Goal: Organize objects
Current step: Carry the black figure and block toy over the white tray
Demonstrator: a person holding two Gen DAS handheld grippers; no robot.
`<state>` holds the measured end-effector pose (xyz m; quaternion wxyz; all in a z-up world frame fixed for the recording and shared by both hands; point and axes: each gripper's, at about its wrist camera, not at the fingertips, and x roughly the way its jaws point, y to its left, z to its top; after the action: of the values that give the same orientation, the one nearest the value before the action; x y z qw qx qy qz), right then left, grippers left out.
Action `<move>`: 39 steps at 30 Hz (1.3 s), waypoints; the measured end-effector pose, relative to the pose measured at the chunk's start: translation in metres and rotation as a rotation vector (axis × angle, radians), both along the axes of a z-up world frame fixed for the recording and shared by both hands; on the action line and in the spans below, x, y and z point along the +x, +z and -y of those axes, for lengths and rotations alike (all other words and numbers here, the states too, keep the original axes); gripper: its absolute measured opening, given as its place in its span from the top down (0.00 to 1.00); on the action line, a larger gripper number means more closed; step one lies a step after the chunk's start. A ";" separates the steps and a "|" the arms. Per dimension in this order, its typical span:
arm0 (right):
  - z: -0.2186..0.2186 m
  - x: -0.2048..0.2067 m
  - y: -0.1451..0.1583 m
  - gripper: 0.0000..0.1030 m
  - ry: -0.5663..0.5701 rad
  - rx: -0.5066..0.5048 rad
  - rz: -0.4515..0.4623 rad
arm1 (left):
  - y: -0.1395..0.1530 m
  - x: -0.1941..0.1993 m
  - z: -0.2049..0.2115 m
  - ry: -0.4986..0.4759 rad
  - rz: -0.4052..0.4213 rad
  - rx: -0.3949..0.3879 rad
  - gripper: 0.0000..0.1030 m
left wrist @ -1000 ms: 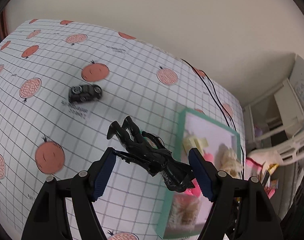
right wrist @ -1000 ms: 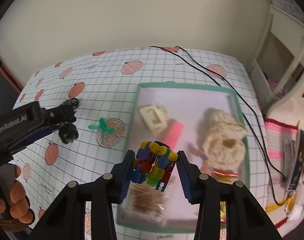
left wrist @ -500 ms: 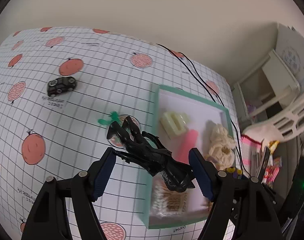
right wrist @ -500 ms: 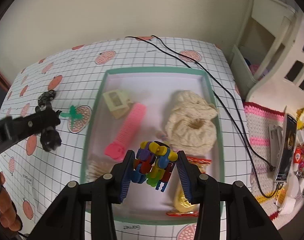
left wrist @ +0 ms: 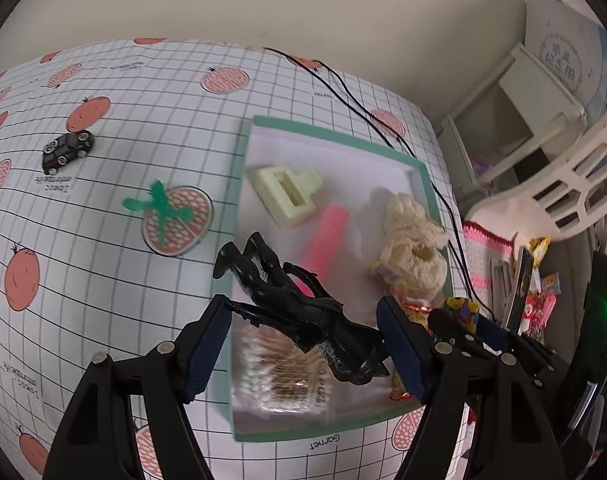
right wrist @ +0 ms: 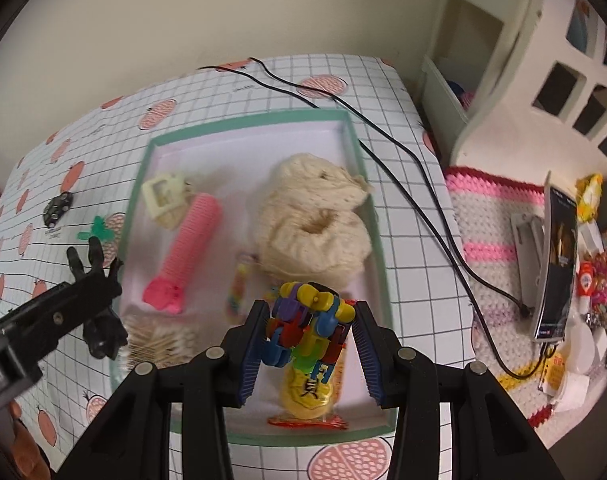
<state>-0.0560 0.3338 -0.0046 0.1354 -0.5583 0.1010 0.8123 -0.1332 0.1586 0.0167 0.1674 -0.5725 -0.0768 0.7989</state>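
1. The left gripper point(left wrist: 303, 344) is clutching a black plastic action figure point(left wrist: 299, 308) above the green-rimmed tray point(left wrist: 335, 136)'s left edge; released here, it may tumble onto the tabletop point(left wrist: 103, 184).
2. The right gripper point(right wrist: 309, 336) is clamping a multicoloured plastic link toy point(right wrist: 307, 328) over the tray's crowded front corner, where it risks bouncing off the snack packet point(right wrist: 307, 400).

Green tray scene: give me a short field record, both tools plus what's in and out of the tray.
left tool: shut on black figure, over tray's left edge
right tool: shut on multicolour block toy, above tray
green tray: holds cream clip, pink roller, cream yarn, cotton swabs, yellow packet
outside tray: black toy car, green-leaf strawberry piece
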 end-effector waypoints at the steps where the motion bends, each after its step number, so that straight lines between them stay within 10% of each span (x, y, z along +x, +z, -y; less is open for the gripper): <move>1: -0.001 0.001 -0.001 0.56 -0.004 -0.001 0.002 | -0.002 0.001 -0.003 -0.005 0.004 -0.004 0.26; 39: -0.007 -0.003 -0.022 0.55 -0.032 0.013 0.044 | -0.037 0.009 -0.026 -0.066 0.086 -0.061 0.26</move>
<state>-0.0586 0.3407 -0.0261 0.1541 -0.5733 0.1016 0.7983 -0.1241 0.1850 -0.0200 0.1729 -0.6133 -0.0405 0.7696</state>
